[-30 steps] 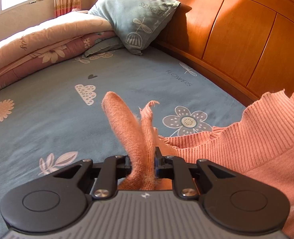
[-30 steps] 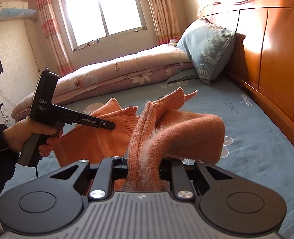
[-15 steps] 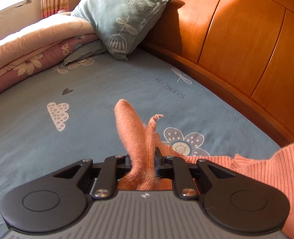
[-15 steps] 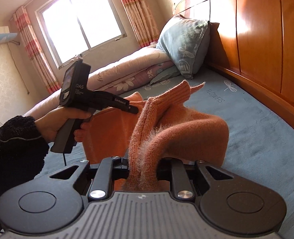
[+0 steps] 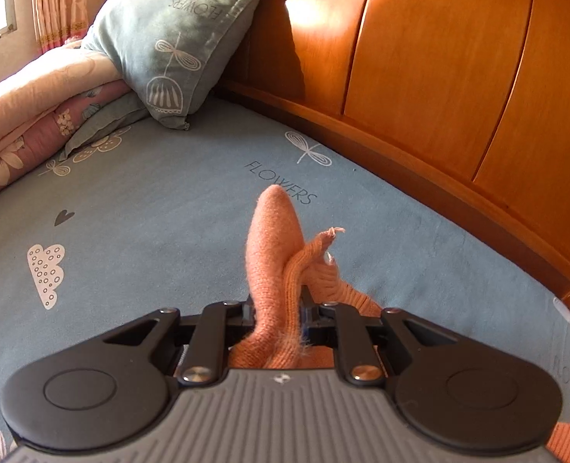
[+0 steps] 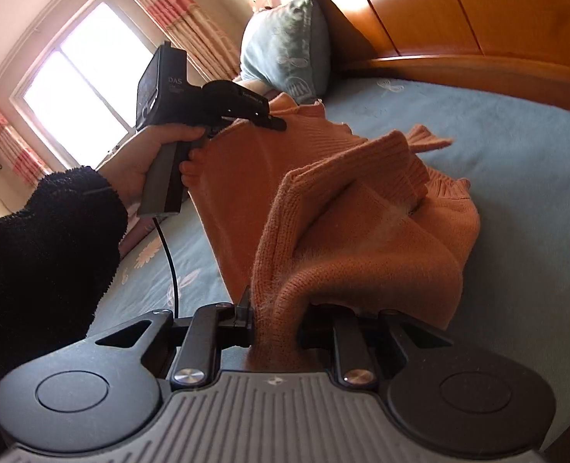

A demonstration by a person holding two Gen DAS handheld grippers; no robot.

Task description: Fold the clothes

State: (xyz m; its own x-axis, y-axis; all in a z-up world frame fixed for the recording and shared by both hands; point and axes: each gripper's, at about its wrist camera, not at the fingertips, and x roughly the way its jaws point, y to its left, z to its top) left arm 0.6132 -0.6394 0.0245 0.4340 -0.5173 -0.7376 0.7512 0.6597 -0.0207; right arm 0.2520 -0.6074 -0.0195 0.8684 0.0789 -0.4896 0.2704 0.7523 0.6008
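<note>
I am pinching the orange sweater (image 6: 362, 239) in both tools, left tool (image 6: 273, 121) far, right tool (image 6: 277, 320) near, its length stretching between them above the bed (image 5: 169, 193).

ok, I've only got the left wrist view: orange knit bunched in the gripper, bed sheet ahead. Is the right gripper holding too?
Observer: Yes. The right gripper is shut on a thick fold of the same orange sweater.
Operator: Is any of the sweater on the bed?
Observer: Its far side lies on the blue sheet; the near part is lifted.
Operator: Where's my gripper in that view?
Observer: The left gripper is upper left, pinching the sweater's top edge, held by a hand in a black fuzzy sleeve.
</note>
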